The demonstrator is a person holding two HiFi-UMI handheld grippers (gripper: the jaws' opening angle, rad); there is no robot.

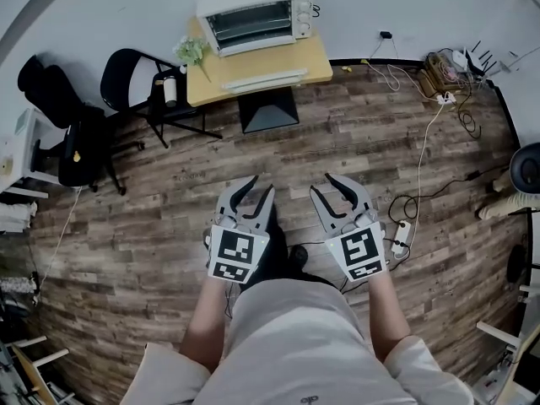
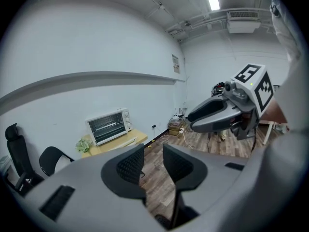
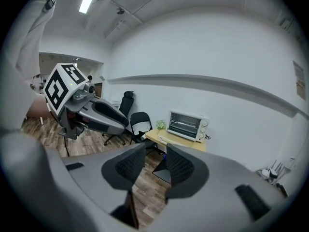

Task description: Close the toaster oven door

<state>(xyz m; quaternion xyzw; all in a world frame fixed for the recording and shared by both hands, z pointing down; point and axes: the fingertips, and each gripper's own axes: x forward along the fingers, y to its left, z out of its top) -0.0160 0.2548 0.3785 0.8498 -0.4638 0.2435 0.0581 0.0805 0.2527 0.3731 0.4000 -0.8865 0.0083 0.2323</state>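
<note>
In the head view the left gripper (image 1: 261,186) and right gripper (image 1: 321,184) hang over the wooden floor (image 1: 169,184), empty, well apart from the toaster oven (image 1: 253,19) on the table (image 1: 316,57) by the far wall, its door (image 1: 261,80) seemingly lowered open. The left gripper view shows its fingers (image 2: 130,166) spread wide on nothing. The right gripper view shows the same; from here, a hard or off-centre push could slide the light oven back or let the fingers slip off the door.
</note>
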